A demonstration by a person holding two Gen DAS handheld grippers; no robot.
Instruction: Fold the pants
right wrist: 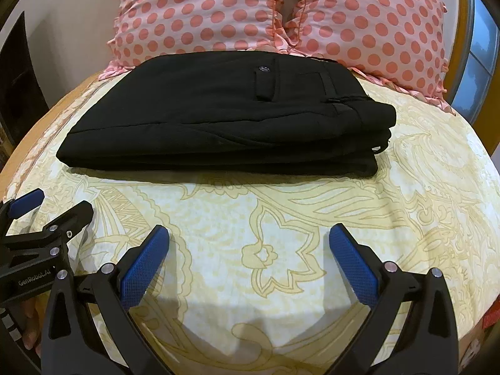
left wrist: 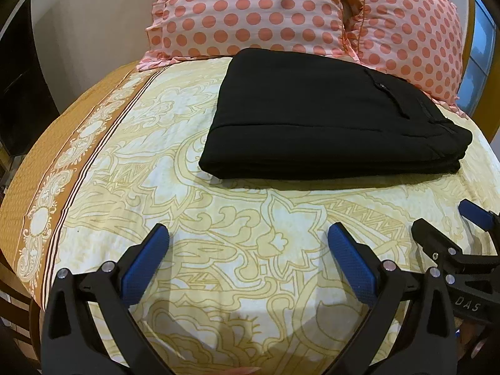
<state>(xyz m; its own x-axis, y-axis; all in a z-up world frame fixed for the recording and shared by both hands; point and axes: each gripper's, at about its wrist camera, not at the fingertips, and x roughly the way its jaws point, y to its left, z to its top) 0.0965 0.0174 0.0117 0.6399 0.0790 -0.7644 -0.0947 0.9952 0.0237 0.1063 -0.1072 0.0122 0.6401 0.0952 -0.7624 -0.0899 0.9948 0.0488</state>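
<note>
So the black pants (left wrist: 331, 115) are folded into a flat, stacked rectangle sitting on the bed (left wrist: 237, 218), right up against the two pink polka-dot pillows (left wrist: 250, 9) at the head end.

From the left wrist view, the left hand-held gripper (left wrist: 248, 234) is spread wide with nothing between its blue pads (left wrist: 147, 262), hovering over bare yellow floral bedsheet. The pants lie up at about 1 o'clock from it, clearly apart, with a strip of sheet in between. The right hand-held gripper (left wrist: 443, 218) pokes in at 3 o'clock, also with its fingers apart and not holding anything.

From the right wrist view, the right hand-held gripper (right wrist: 249, 234) is likewise spread and empty, and the pants (right wrist: 225, 109) sit at roughly 11 to 12 o'clock from it, again not touching. The left one (right wrist: 56, 206) shows at 9 o'clock.

The long axis of the bundle runs side to side, 9 to 3 o'clock, across the bed. The waistband end, with the belt loop and back pocket button (right wrist: 264, 68), points toward 3 o'clock; the smooth folded edge is at 9 o'clock. The layered edges face the grippers.
</note>
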